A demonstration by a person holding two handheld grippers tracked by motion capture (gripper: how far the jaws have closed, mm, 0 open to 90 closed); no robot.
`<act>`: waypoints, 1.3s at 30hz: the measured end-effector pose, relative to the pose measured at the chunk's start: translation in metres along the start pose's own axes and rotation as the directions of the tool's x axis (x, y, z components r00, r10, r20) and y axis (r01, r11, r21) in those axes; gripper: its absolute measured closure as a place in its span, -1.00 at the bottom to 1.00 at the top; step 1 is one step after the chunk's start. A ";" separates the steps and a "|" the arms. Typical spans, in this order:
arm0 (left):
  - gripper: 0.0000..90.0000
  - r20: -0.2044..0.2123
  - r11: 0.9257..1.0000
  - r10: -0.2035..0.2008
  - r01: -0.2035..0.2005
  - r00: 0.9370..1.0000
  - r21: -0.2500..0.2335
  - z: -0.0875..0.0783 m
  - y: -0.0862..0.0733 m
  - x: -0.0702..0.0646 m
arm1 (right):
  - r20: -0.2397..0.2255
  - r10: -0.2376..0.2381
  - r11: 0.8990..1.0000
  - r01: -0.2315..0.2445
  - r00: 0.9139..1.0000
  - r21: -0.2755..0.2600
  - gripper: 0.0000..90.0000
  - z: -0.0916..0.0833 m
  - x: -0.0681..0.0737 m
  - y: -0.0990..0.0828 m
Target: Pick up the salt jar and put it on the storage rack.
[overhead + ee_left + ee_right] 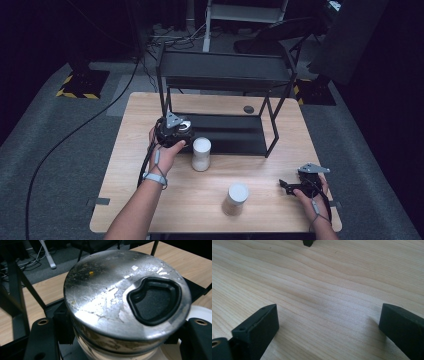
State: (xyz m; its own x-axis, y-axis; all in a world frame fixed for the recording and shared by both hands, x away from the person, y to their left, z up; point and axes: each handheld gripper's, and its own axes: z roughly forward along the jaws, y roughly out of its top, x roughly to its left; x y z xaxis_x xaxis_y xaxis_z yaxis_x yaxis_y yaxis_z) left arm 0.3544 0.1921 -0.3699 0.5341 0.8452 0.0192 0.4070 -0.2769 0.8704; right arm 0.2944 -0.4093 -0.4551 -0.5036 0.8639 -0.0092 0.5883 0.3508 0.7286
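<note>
Left fingers (pixel 120 340) clamp a jar whose worn metal lid (pixel 125 292) shows close up; right fingers (pixel 329 332) stand spread.

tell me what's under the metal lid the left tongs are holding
The left tongs grip a container just below its metal lid; a white rim shows beneath. The lid's dark opening shows nothing of the contents, and the container's body is hidden.

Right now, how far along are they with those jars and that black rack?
Nothing sits on the black rack yet. In hand: the left gripper is clamped on a metal-lidded jar, carried beside the rack's lower shelf. Left to do, probably: two white-lidded jars stand on the wooden table, and the right gripper rests open on the table, holding nothing.
</note>
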 end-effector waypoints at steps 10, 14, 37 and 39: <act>-0.33 -0.002 1.000 0.001 -0.001 1.000 0.007 0.033 0.005 0.002 | 0.000 0.000 1.000 0.000 1.000 0.000 -0.94 0.000 0.000 0.000; -0.33 0.005 1.000 0.009 -0.009 1.000 0.002 0.044 0.001 0.007 | 0.000 0.000 1.000 0.000 1.000 0.000 -0.94 0.000 0.000 0.000; -0.33 0.002 0.998 -0.021 0.021 1.000 0.052 0.077 -0.016 0.014 | 0.000 0.000 1.000 0.000 1.000 0.000 -0.94 0.000 0.000 0.000; -0.33 0.001 0.999 -0.024 0.024 1.000 0.049 0.077 -0.017 0.014 | 0.000 0.000 1.000 0.000 1.000 0.000 -0.94 0.000 0.000 0.000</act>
State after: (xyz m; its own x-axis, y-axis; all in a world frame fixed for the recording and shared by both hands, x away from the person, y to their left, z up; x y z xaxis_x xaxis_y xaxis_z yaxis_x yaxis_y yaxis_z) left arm 0.4116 0.1732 -0.4223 0.5251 0.8510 -0.0020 0.4554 -0.2790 0.8455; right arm 0.2945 -0.4093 -0.4550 -0.5037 0.8638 -0.0094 0.5885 0.3510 0.7283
